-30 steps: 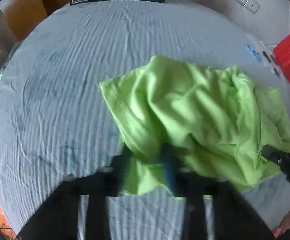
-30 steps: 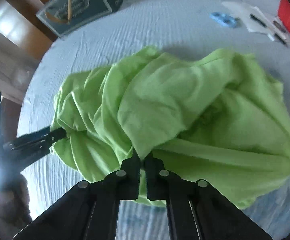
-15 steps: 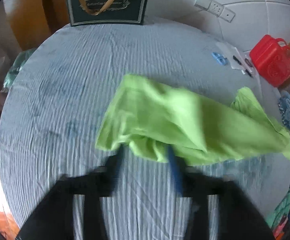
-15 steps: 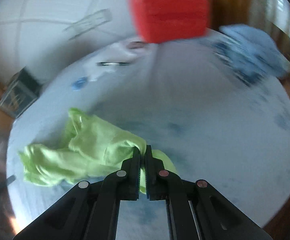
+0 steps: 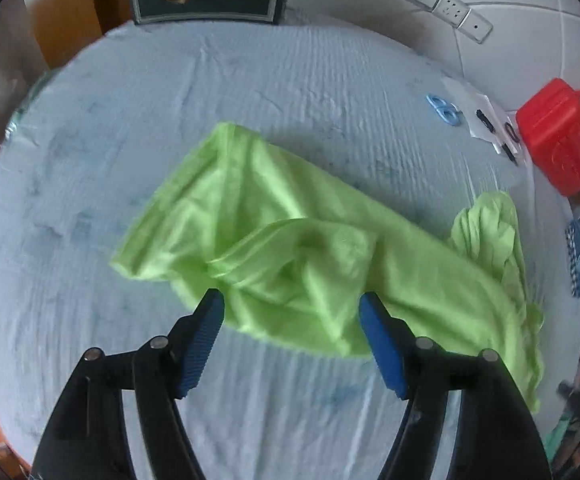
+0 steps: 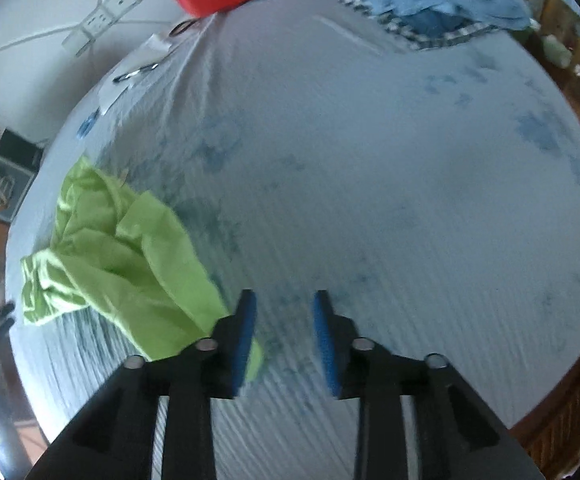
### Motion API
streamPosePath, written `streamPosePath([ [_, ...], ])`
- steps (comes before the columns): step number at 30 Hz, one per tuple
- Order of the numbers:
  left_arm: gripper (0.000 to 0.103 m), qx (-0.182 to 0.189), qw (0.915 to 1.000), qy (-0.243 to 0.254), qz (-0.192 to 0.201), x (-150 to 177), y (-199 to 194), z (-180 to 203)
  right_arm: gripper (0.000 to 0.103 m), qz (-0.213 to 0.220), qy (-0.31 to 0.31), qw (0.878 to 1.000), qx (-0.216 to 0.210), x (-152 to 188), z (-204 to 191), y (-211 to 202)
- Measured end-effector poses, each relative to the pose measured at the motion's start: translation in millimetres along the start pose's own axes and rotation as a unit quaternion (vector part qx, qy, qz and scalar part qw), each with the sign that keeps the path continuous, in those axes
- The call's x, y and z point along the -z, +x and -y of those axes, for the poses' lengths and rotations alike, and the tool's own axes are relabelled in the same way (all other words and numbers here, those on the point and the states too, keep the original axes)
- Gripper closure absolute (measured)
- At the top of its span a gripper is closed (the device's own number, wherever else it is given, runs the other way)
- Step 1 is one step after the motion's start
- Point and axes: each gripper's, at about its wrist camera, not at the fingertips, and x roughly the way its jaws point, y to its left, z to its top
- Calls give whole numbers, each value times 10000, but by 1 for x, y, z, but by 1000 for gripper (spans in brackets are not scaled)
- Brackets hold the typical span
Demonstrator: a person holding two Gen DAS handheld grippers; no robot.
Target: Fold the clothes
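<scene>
Each tool, left [image 5: 292,312] and right [image 6: 283,312], is matte black with angular linkage arms, round silver pivot screws and ribbed blue finger pads [image 5: 203,342].

Thin, soft lime cloth garment [image 5: 290,240] on ribbed matt pale-blue tablecloth [image 5: 290,80]; glossy red plastic box [image 5: 562,140].

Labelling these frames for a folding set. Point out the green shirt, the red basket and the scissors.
green shirt [image 5: 290,240]: left wrist view, on the rumpled middle of the cloth.
red basket [image 5: 562,140]: left wrist view, on its side wall.
scissors [image 5: 444,110]: left wrist view, on the blue handles.
</scene>
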Motion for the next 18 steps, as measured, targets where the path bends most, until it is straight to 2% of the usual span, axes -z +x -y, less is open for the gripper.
streamPosePath([
  [8,33,-640,9966,452,-266,1,42,32,66,-235,-77,9990,-364,21,-22,17],
  [9,33,-726,9956,513,-297,2,47,36,63,-268,-33,9989,-390,23,-22,19],
  [11,32,-830,9942,584,-359,2,55,41,45,-328,42,9986,-420,27,-22,24],
  [13,29,-758,9946,610,-361,0,56,39,13,-357,45,9987,-367,30,-24,29],
  [14,29,-753,9942,674,-354,0,56,39,10,-357,5,9987,-357,32,-27,32],
  [18,28,-735,9935,802,-339,0,57,41,10,-285,-179,9992,-225,34,-43,42],
])
